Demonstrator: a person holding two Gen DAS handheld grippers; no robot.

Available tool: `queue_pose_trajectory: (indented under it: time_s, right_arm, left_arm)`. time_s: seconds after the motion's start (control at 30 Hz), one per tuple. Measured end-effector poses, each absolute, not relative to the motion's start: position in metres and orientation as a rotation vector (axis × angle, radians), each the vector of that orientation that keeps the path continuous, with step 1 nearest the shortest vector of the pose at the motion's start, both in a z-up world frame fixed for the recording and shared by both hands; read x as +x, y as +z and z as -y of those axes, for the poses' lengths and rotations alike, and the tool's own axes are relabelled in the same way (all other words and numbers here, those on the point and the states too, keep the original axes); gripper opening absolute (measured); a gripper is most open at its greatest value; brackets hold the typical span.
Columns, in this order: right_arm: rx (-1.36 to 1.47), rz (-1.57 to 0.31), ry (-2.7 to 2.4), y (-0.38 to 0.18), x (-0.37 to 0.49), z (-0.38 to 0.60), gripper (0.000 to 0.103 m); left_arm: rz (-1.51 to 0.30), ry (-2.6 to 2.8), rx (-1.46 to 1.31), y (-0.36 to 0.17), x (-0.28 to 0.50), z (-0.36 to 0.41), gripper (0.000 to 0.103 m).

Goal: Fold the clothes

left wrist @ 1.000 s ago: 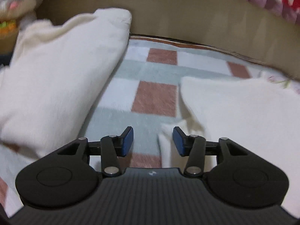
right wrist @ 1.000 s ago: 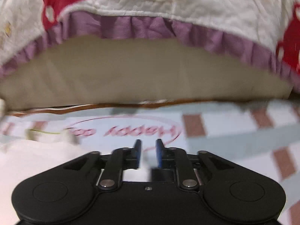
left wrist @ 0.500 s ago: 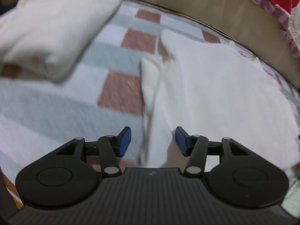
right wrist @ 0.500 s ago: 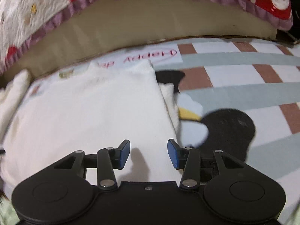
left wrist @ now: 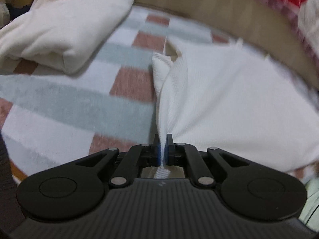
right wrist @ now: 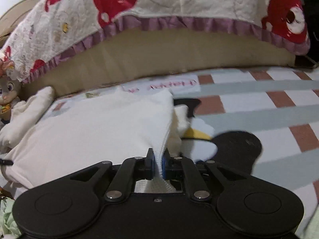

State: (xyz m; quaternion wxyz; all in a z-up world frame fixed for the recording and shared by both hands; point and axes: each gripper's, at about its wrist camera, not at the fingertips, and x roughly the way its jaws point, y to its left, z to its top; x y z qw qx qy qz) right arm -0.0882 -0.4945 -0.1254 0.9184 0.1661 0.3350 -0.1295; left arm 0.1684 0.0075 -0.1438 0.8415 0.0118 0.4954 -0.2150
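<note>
A white knit garment [left wrist: 229, 91] lies flat on the checked blanket [left wrist: 79, 103]. My left gripper [left wrist: 163, 141] is shut on its near left edge, and a ridge of cloth rises from the blue pads toward the far corner. In the right wrist view the same white garment [right wrist: 95, 127] spreads to the left. My right gripper [right wrist: 158, 155] is shut on its near right edge, with the fabric bunched between the pads.
A folded cream garment [left wrist: 65, 25] lies at the far left. A tan bolster [right wrist: 159, 55] under a red-and-white quilt [right wrist: 169, 2] borders the far side. A plush toy [right wrist: 8, 93] sits at the left. A black penguin print [right wrist: 237, 145] marks the blanket on the right.
Both grippers went from open above the garment's side edges to shut on them. The cloth now pulls up into ridges at the pads. Both views shifted a little.
</note>
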Motion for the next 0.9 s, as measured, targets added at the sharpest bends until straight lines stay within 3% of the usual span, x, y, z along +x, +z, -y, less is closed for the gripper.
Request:
queue_pose_trajectory:
  time_s: [0.17,0.33,0.4,0.5,0.57,0.6,0.9]
  right_arm:
    - [0.298,-0.828,-0.378,-0.16,-0.087,0.496,0.003]
    - [0.234,-0.9,-0.507,-0.157,-0.093,0.501,0.001]
    - [0.254,-0.871,-0.476,-0.145,-0.097,0.498,0.008]
    - [0.299,-0.776,-0.362,-0.121,-0.098,0.481,0.012]
    - [0.26,-0.745,-0.272,-0.113,-0.089,0.462,0.035]
    - [0.255,-0.737,-0.222,-0.111,-0.081,0.452,0.039]
    - [0.183,-0.745,0.12,-0.126,-0.008,0.369,0.043]
  left_arm:
    - [-1.095,-0.386,0.067,-0.153,0.175,-0.006,0.009]
    - [-0.989,-0.311,0.106,-0.134,0.164,-0.015,0.012]
    - [-0.9,-0.296,0.119,-0.118,0.153,-0.015,0.013]
    - [-0.819,-0.416,0.013,-0.097,0.137,-0.012,0.013]
    - [-0.829,-0.517,0.001,-0.095,0.132,0.003,0.017]
    - [-0.857,-0.535,0.036,-0.1,0.131,0.014,0.017]
    - [-1.077,-0.452,0.05,-0.132,0.146,0.015,0.017]
